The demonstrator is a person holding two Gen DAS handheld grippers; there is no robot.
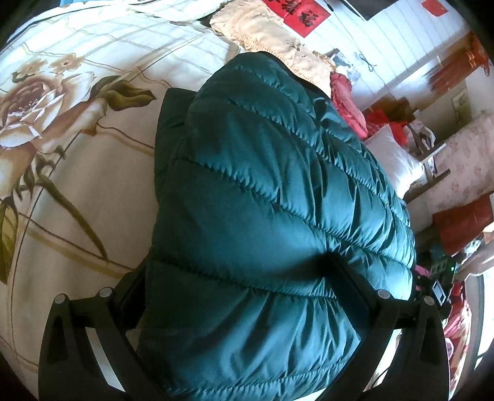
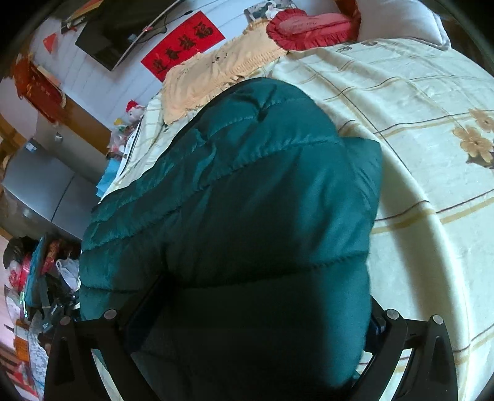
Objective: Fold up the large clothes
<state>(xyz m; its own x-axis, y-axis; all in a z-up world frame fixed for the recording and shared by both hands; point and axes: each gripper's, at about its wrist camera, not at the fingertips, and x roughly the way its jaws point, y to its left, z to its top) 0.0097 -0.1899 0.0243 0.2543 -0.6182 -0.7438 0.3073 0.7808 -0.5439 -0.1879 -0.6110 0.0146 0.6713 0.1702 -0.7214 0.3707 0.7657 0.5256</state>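
Note:
A puffy teal quilted jacket [image 1: 271, 172] lies folded into a thick bundle on the floral bedsheet [image 1: 77, 185]. In the left wrist view its near end bulges between the fingers of my left gripper [image 1: 237, 274], whose jaws stand wide apart; the right finger [image 1: 355, 296] dents the padding, and the left finger [image 1: 129, 296] lies alongside the jacket's edge. In the right wrist view the same jacket [image 2: 247, 191] fills the gap of my right gripper [image 2: 262, 302], also spread wide, and the fabric hides both fingertips. Neither gripper visibly clamps it.
Beyond the jacket lie a frilled beige pillow [image 1: 271, 34] and a red cushion [image 2: 305, 27], with a white pillow [image 1: 398, 160] at the bed's side. Bags and clutter [image 2: 40, 277] crowd the floor beside the bed. A red banner [image 2: 182, 43] and a dark screen [image 2: 108, 34] hang on the wall.

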